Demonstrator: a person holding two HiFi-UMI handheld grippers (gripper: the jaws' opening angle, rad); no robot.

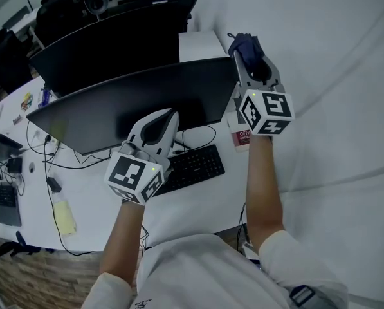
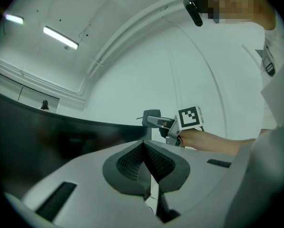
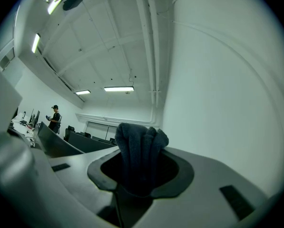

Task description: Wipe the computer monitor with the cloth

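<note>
Head view: the left gripper [image 1: 158,126] is near the lower edge of the monitor [image 1: 114,105], above the keyboard [image 1: 195,165]. The right gripper [image 1: 251,60] is at the monitor's right edge and carries the cloth [image 1: 246,44].

Left gripper view: the jaws are pressed together with nothing between them.

Right gripper view: the jaws pinch the bunched cloth [image 3: 139,151].

The left grey two-jaw gripper [image 1: 170,116] points forward on a bare left forearm [image 1: 124,230], its ribbed jaws pressed together with nothing between them. The right grey two-jaw gripper [image 1: 249,55], on a right arm [image 1: 262,185] stretched farther ahead, clamps a bunched dark blue cloth [image 3: 138,148]
</note>
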